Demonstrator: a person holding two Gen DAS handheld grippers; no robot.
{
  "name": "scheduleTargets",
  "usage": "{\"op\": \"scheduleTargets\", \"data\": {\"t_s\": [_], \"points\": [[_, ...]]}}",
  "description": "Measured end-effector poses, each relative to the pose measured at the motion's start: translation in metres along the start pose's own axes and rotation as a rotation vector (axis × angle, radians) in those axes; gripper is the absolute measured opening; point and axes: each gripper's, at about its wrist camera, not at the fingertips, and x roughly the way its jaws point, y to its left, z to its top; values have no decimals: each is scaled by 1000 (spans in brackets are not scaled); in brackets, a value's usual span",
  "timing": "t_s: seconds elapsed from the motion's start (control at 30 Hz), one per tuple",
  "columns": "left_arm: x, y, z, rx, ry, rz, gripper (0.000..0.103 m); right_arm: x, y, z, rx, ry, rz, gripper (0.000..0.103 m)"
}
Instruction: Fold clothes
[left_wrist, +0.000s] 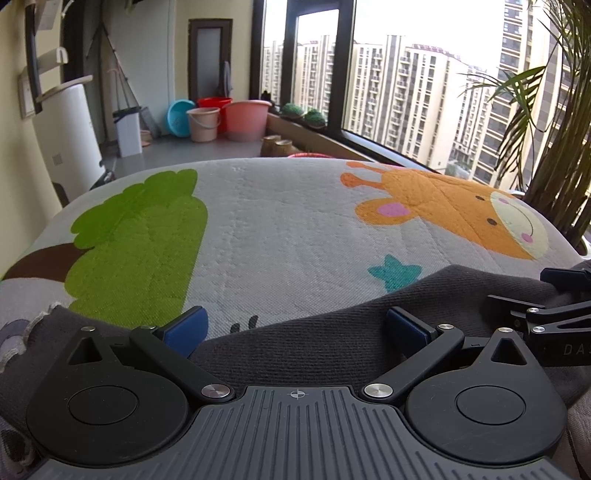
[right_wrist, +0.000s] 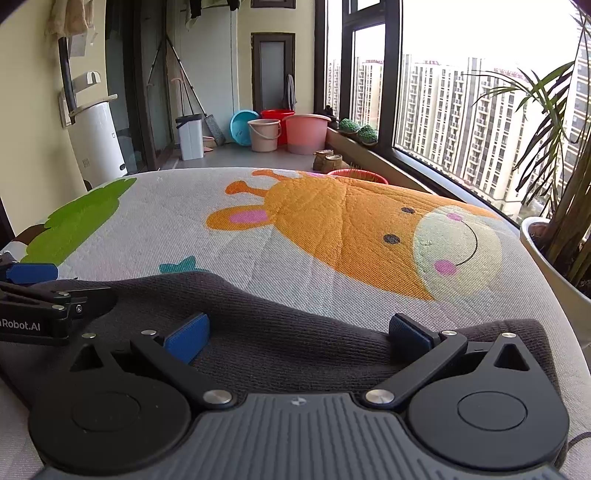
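A dark grey knitted garment (left_wrist: 332, 332) (right_wrist: 280, 325) lies bunched along the near edge of a cartoon-printed mat (left_wrist: 277, 229) (right_wrist: 184, 229). My left gripper (left_wrist: 295, 328) hovers low over the garment, jaws wide apart, blue pads (left_wrist: 188, 325) holding nothing. My right gripper (right_wrist: 299, 332) is likewise open just above the garment's folded edge, with its pads (right_wrist: 410, 332) clear of the cloth. Each gripper shows at the other view's side: the right one (left_wrist: 546, 314), the left one (right_wrist: 44, 295). The garment's near part is hidden under the gripper bodies.
The mat carries a green tree (left_wrist: 147, 240) and an orange giraffe (right_wrist: 351, 236). A potted palm in a white pot (right_wrist: 550, 254) stands at the mat's right edge. Beyond the mat are buckets and basins (right_wrist: 291, 131), a white bin (right_wrist: 190, 138) and large windows.
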Motion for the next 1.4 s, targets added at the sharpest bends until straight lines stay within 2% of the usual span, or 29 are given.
{"op": "scheduleTargets", "data": {"t_s": [0.3, 0.57, 0.6, 0.67, 0.73, 0.8, 0.97, 1.4], "points": [[-1, 3, 0, 0, -1, 0, 103, -3, 5, -4, 13, -4, 16, 103], [0, 1, -1, 1, -1, 0, 103, -11, -2, -10, 93, -34, 107, 103], [0, 1, -1, 1, -1, 0, 103, -7, -16, -3, 75, -26, 90, 103], [-1, 2, -1, 3, -1, 1, 103, -1, 1, -1, -17, 6, 10, 103], [-1, 2, -1, 2, -1, 0, 103, -4, 13, -3, -77, -18, -41, 103], [-1, 4, -2, 2, -1, -1, 103, -5, 15, -3, -82, -20, -45, 103], [-2, 5, -2, -1, 0, -3, 103, -3, -4, -2, 16, -2, 34, 103], [-2, 2, -3, 1, -1, 2, 103, -1, -2, 0, -13, 2, 11, 103]]}}
